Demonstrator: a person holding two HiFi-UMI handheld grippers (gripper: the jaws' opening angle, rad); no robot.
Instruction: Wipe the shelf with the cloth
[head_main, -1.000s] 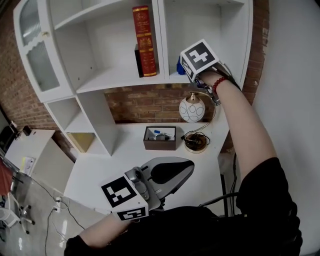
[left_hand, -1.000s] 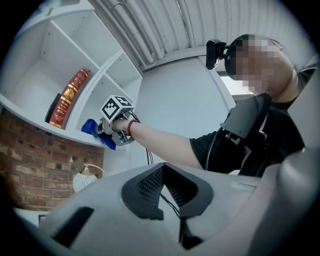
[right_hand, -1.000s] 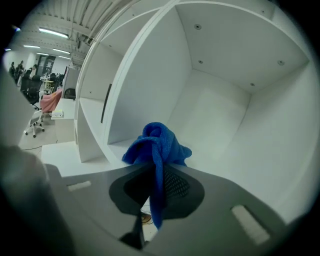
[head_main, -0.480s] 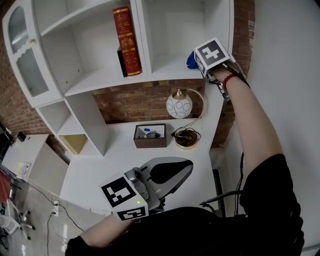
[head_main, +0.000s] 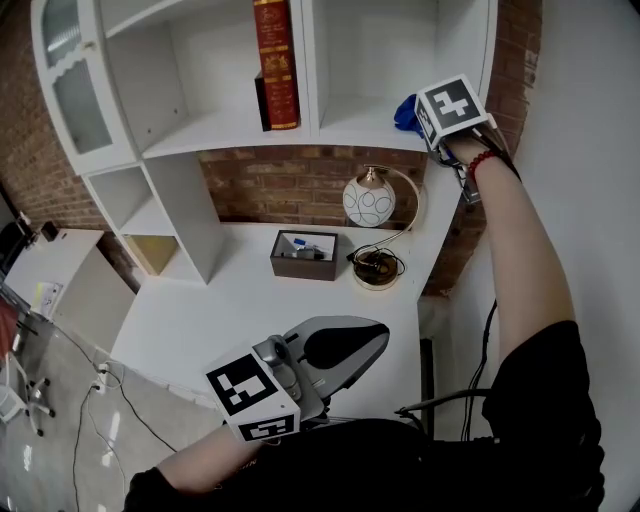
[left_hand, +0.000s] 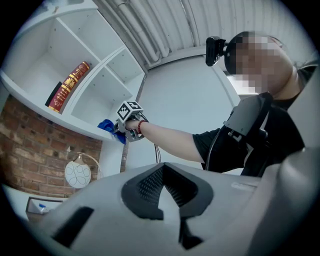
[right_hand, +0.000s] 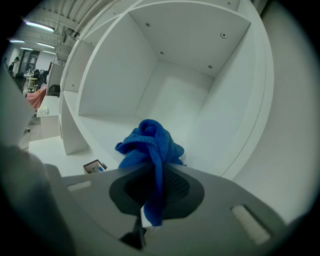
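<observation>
White shelf (head_main: 345, 128) at 1 o'clock, my right gripper (right_hand: 150, 197) has its fingers clamped on the blue cloth (right_hand: 150, 145) at its right end, left gripper (left_hand: 167, 197) fingers clenched empty, so I'd press flat and sweep slow.

no text, number or brand can be read anywhere. the red book (head_main: 275, 60) on the far shelf (head_main: 215, 135) carries gold print down its spine, too small and blurred to make out; the left gripper view shows only gold bands on that spine. the cube on the left gripper (head_main: 365, 338), near, and the cube on the right gripper (head_main: 418, 115), far right, bear black-and-white square marker patterns, with no letters or digits. a sheet (head_main: 48, 298) lying on the low cabinet (head_main: 70, 275) at the far left has some colored marks, illegible at this size.
</observation>
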